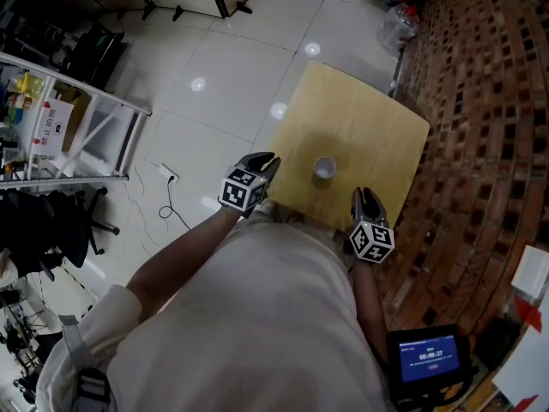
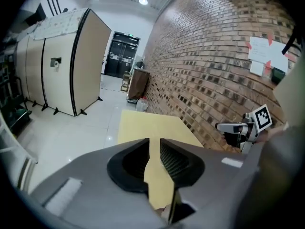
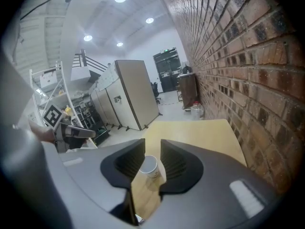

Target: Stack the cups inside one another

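A single white cup (image 1: 324, 168) stands upright near the middle of the pale wooden table (image 1: 369, 118). In the right gripper view the cup (image 3: 149, 166) shows through the gap of my right gripper (image 3: 152, 144), but it sits on the table beyond the jaws and they do not touch it. My right gripper (image 1: 364, 197) hovers at the table's near edge, right of the cup, and is open. My left gripper (image 1: 262, 162) is at the table's near left corner. Its jaws (image 2: 155, 142) stand a narrow gap apart, and only bare table shows between them.
A brick wall (image 1: 489, 101) runs along the table's right side. A metal shelf rack (image 1: 60, 118) stands at the left and a cable (image 1: 171, 204) lies on the tiled floor. A tablet with a blue screen (image 1: 427, 357) sits at the lower right. White partitions (image 2: 71, 66) stand beyond.
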Motion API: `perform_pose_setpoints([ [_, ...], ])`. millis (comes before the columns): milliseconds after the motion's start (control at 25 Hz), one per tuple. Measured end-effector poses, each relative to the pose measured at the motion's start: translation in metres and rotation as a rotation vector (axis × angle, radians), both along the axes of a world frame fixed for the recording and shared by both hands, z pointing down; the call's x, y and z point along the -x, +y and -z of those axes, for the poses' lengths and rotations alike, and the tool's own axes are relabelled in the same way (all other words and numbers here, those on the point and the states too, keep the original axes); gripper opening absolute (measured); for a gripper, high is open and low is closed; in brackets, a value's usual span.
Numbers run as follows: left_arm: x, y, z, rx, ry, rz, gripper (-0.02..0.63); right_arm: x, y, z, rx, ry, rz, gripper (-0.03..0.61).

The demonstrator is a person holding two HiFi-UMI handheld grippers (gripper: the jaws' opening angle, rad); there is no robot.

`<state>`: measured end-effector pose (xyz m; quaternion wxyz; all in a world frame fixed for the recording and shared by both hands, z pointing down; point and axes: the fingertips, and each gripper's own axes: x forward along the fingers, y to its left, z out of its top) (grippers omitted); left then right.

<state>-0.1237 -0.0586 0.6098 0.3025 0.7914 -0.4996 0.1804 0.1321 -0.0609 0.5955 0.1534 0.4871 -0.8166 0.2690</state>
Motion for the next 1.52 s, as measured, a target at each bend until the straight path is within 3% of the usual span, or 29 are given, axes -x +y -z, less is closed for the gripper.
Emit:
perform_pose_setpoints([
  [200, -0.013, -0.002, 0.002, 0.008, 0.007, -0.030, 0.104, -0.003, -0.003, 0.000, 0.003, -0.007, -0.006, 0.095],
  [440, -0.012, -0.003, -0.002, 0.033, -0.006, 0.006, 0.104, -0.009, -0.003, -0.002, 0.006, -0.014, 0.000, 0.095],
  [880, -0.013, 0.027, -0.002, 0.058, -0.114, -0.013, 0.095, -0.005, -0.004, -0.019, -0.007, -0.061, 0.059, 0.095],
  [1200, -0.027, 0.058, 0.013, -0.005, -0.102, -0.018, 0.078, -0.020, 0.029, -0.014, -0.012, -0.049, 0.034, 0.095],
  [1520, 0.003, 0.119, 0.018, -0.068, -0.062, -0.008, 0.078, 0.001, 0.089, -0.005, -0.062, -0.009, 0.020, 0.095],
])
